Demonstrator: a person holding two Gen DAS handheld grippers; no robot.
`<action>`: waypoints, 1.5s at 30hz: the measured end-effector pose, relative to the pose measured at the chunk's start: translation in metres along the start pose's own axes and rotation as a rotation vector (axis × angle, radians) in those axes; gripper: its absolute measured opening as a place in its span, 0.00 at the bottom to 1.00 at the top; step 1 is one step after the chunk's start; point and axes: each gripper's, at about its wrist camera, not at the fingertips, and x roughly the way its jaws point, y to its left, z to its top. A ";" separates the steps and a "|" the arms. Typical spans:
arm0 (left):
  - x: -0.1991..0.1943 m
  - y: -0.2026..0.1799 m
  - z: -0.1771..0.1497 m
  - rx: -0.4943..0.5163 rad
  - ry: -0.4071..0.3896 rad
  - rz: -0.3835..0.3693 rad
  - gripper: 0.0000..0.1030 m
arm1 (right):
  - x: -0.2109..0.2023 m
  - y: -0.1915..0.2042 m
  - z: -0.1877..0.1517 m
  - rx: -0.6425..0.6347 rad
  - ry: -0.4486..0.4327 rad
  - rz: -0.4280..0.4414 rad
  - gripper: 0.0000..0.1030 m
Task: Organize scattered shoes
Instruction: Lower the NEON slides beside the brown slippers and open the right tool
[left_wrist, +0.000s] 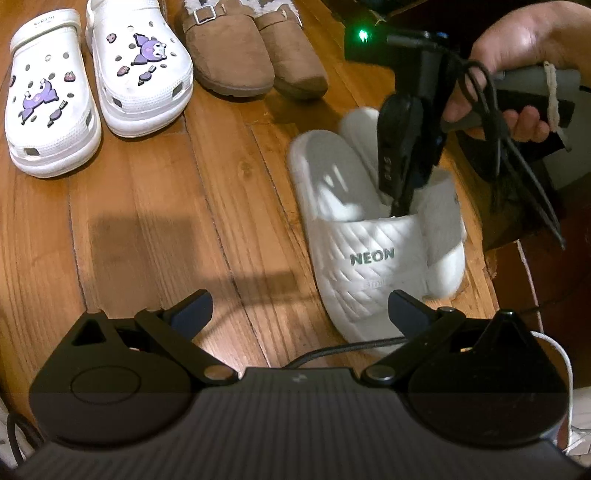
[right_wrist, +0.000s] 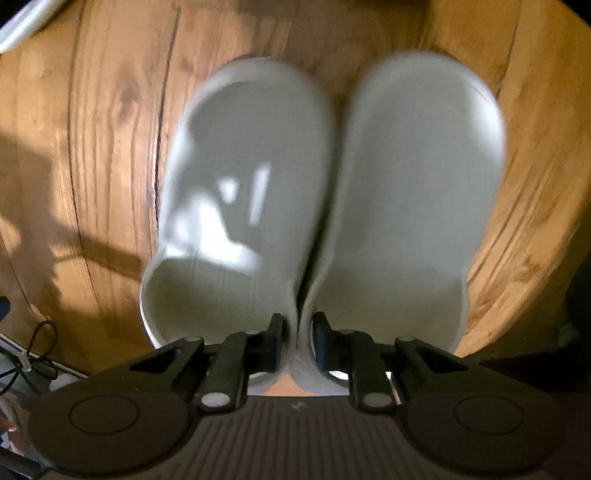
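Two white slides lie side by side on the wooden floor, one marked NEON (left_wrist: 362, 258) and its mate (left_wrist: 445, 225) just right of it. My right gripper (right_wrist: 298, 332) is shut on the touching inner edges of the left slide (right_wrist: 240, 166) and the right slide (right_wrist: 417, 166). In the left wrist view the right gripper (left_wrist: 400, 192) reaches down into the pair from above. My left gripper (left_wrist: 299, 308) stands open near the toe of the NEON slide, nothing between its fingers.
White clogs with purple charms (left_wrist: 51, 99) (left_wrist: 140, 70) and brown suede slippers (left_wrist: 229, 55) (left_wrist: 295, 59) stand in a row at the back left. A hand (left_wrist: 524, 44) holds the right gripper. A dark device with a green light (left_wrist: 364, 36) sits behind. Cables (right_wrist: 37, 343) lie at the left.
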 end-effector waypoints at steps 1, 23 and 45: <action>0.000 0.000 0.000 0.001 0.000 0.000 1.00 | -0.002 0.000 0.000 0.000 -0.002 -0.006 0.14; 0.012 0.005 0.003 -0.026 0.021 -0.016 1.00 | 0.064 0.048 0.005 -0.085 0.130 -0.119 0.36; -0.001 0.005 0.007 -0.040 -0.106 -0.021 1.00 | -0.063 -0.078 0.029 0.230 -0.240 -0.110 0.19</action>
